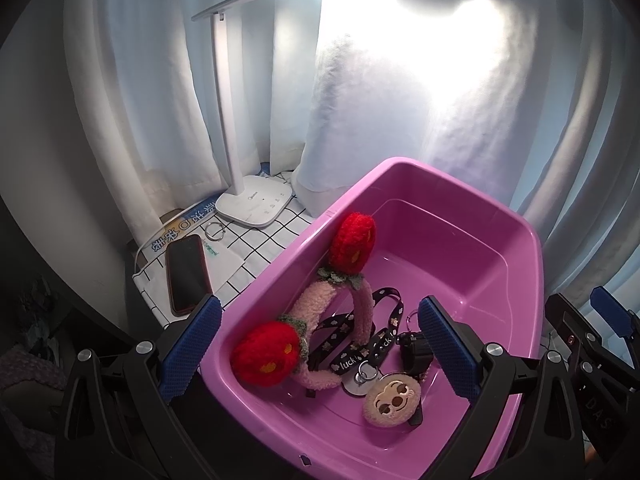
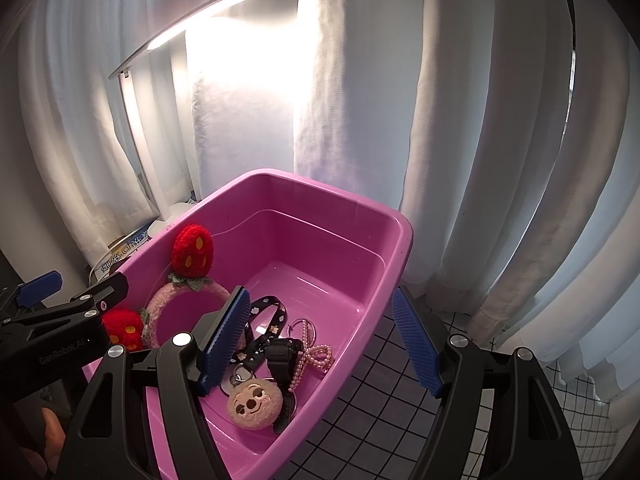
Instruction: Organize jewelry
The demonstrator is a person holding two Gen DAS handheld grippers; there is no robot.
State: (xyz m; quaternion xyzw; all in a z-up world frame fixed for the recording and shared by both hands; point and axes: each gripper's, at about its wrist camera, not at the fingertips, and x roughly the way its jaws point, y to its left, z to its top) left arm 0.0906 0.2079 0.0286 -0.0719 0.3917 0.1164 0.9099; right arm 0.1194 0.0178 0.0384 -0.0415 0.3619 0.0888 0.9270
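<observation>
Around the pink tub [image 1: 404, 184] I take all my bearings: it sits on a bench [image 2: 384, 412] covered in white check cloth, close against the white curtain [image 2: 480, 140] behind it, and I read it as the collecting bin, since the jewelry already lies heaped at its near end. Left of the tub stands a lit desk lamp [image 1: 256, 204], with a dark phone [image 1: 188, 272] and a loose ring [image 1: 214, 233] beside the lamp's base, outside the tub; those may yet need gathering. Inside the tub, the plush headband with two red strawberries [image 1: 320, 308] leans on the left wall, likely too tall to lie flat. Next to it a black printed lanyard [image 1: 352, 340] tangles over a black watch [image 2: 282, 360], a pearl bow chain [image 2: 316, 354] and a round plush-face charm [image 2: 254, 402].

My left hand-held gripper [image 1: 316, 356] straddles the tub's left rim, jaws wide, holding nothing. My right hand-held gripper [image 2: 324, 344] spans the right rim about half open, also empty. Both rims sit between the jaws, so I judge the walls would block any straight reach, and the lanyard tangle could drag neighbours
</observation>
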